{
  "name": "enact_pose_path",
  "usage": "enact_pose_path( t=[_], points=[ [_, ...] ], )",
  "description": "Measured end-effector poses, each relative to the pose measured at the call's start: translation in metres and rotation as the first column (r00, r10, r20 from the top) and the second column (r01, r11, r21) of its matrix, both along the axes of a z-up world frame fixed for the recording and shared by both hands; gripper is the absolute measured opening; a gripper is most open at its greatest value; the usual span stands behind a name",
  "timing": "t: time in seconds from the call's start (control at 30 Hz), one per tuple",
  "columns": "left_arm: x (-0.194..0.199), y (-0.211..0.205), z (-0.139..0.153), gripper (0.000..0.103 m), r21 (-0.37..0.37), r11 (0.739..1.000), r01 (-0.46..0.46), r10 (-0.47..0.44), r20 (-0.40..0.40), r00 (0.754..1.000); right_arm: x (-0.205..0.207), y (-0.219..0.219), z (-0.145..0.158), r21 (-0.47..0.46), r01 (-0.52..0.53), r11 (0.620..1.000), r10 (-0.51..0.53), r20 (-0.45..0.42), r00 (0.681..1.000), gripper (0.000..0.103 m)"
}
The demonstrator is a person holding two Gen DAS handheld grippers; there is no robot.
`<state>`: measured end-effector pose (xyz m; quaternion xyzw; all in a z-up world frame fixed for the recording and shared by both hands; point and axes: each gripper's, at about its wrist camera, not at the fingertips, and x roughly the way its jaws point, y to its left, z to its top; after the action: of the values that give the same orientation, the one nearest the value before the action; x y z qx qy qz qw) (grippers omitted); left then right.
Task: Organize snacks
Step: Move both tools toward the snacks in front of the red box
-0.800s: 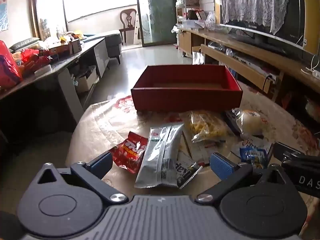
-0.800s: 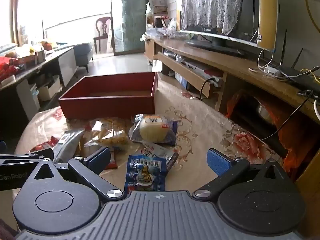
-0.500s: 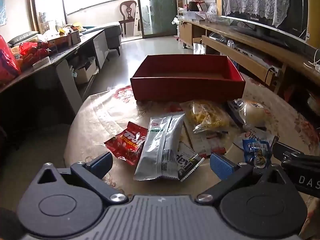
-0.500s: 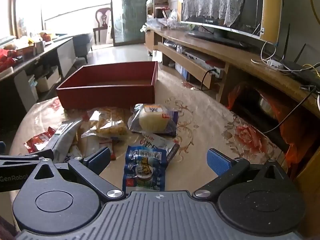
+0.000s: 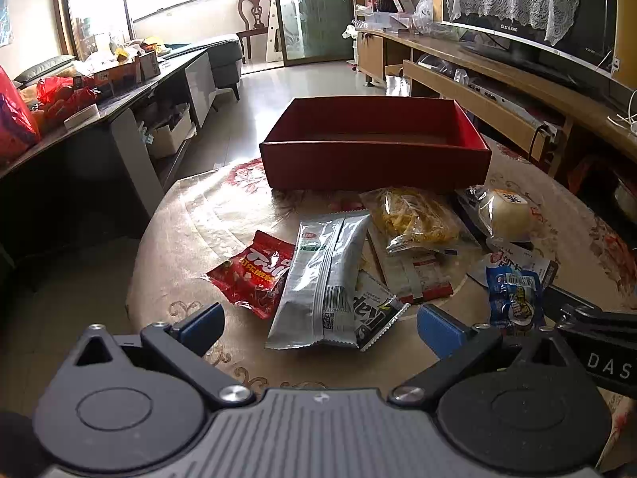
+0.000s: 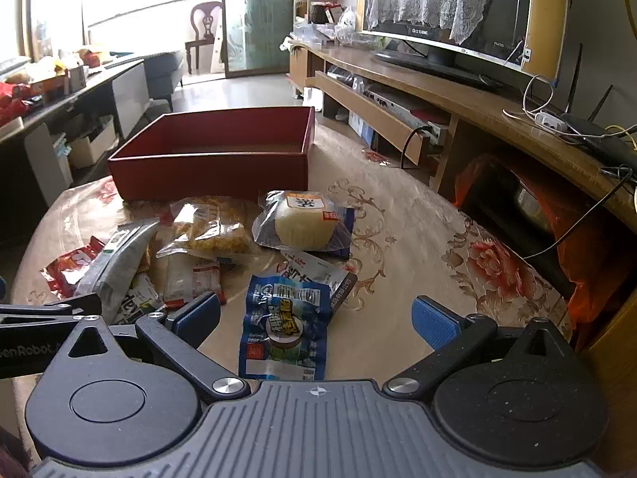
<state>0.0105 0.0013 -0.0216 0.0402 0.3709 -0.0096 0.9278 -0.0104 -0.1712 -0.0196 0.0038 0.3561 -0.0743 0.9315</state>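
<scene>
A red open box [image 5: 374,159] [image 6: 211,167] stands at the far side of the round table, nothing visible inside. Several snack packs lie in front of it: a red packet [image 5: 254,273], a long silver packet [image 5: 324,279], a clear bag of yellow snacks [image 5: 414,219], a wrapped pale bun [image 5: 507,213] [image 6: 304,223] and a blue packet [image 5: 513,298] [image 6: 284,322]. My left gripper [image 5: 320,328] is open just short of the silver packet's near end. My right gripper [image 6: 314,316] is open with the blue packet lying between its fingers, untouched.
The table [image 6: 418,247] has a floral cover and drops off at left and right. A low TV cabinet [image 6: 458,111] with a television and cables runs along the right. A cluttered dark desk [image 5: 99,95] stands at left, with floor beyond the box.
Both grippers have tilted down and moved closer over the snacks; the packets now sit lower and larger in both views. Nothing on the table has shifted, and both stay open.
</scene>
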Motion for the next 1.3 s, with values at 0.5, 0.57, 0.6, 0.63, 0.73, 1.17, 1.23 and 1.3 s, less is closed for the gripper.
enact_pose_path(
  t=[0.5, 0.57, 0.6, 0.63, 0.73, 1.17, 1.23, 1.3],
  points=[
    [0.0017, -0.0009, 0.0006, 0.103, -0.016, 1.0, 0.005, -0.006, -0.011, 1.0, 0.0025, 0.0004, -0.0032, -0.017, 0.0, 1.0, 0.0, -0.025, 1.0, 0.103],
    [0.0024, -0.0004, 0.0002, 0.103, -0.013, 1.0, 0.001, -0.002, -0.011, 1.0, 0.0026, 0.0004, -0.0031, -0.016, -0.001, 1.0, 0.0, -0.026, 1.0, 0.103],
    [0.0028, 0.0003, -0.0003, 0.103, -0.012, 1.0, -0.002, 0.002, -0.013, 1.0, 0.0026, 0.0003, -0.0029, -0.014, -0.002, 1.0, 0.001, -0.026, 1.0, 0.103],
    [0.0034, 0.0006, -0.0008, 0.103, -0.012, 1.0, -0.004, 0.004, -0.015, 1.0, 0.0026, 0.0003, -0.0029, -0.012, -0.003, 1.0, 0.003, -0.026, 1.0, 0.103],
    [0.0044, 0.0012, -0.0021, 0.103, -0.009, 1.0, -0.009, 0.008, -0.021, 1.0, 0.0026, 0.0011, -0.0028, -0.008, -0.007, 1.0, 0.007, -0.025, 1.0, 0.103],
    [0.005, -0.0002, -0.004, 0.103, 0.009, 1.0, -0.012, 0.012, -0.026, 1.0, 0.003, 0.0027, -0.002, 0.003, -0.018, 1.0, 0.018, -0.025, 1.0, 0.103],
    [0.0043, -0.0005, -0.0039, 0.103, 0.01, 1.0, -0.012, 0.012, -0.027, 1.0, 0.0029, 0.0027, -0.002, 0.003, -0.018, 1.0, 0.018, -0.025, 1.0, 0.103],
    [0.0041, -0.0008, -0.0041, 0.102, 0.011, 1.0, -0.01, 0.011, -0.027, 1.0, 0.0031, 0.0028, -0.0026, 0.003, -0.018, 1.0, 0.018, -0.026, 0.999, 0.103]
  ],
)
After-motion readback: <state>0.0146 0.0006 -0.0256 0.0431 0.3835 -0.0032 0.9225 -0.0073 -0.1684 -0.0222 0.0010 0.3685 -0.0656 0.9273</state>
